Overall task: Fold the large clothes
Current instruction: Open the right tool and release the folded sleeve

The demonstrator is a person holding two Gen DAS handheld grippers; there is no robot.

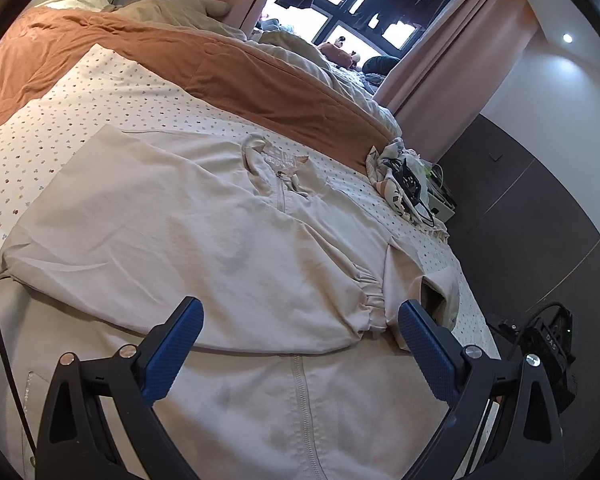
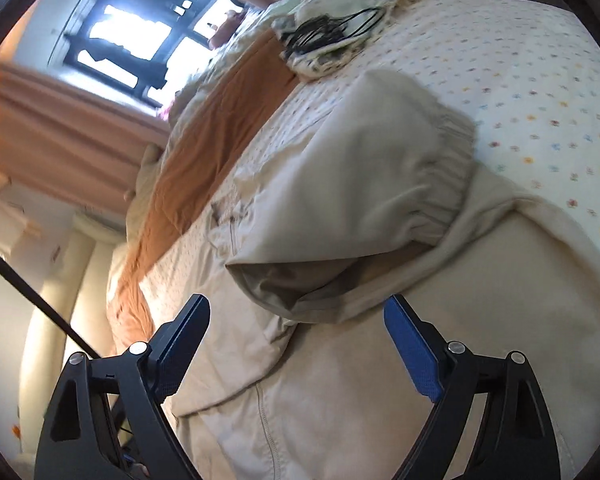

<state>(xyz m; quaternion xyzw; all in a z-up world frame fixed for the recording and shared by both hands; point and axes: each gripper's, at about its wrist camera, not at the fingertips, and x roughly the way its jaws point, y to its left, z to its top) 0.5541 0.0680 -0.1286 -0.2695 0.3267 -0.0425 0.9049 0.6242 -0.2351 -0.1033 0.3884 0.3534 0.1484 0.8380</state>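
Jacket point(image 1: 204, 232) on bed point(image 1: 148, 100) | both grippers' fingers point(image 1: 188, 320) spread, empty — sleeve cuff point(image 2: 432, 184) beyond right fingers point(image 2: 400, 320) | risk: shallow pinch, fold slips.

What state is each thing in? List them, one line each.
Beige jacket: spread on the bed, zipper closed, a sleeve folded across the body.
Sleeve cuff: elastic gathered, lying on the jacket.
Left gripper: open, nothing between its fingers.
Right gripper: open, nothing gripped.
Brown blanket: laid across the bed, creased.
Black cables: tangled on a bundle of cloth.
Curtains: drawn aside.
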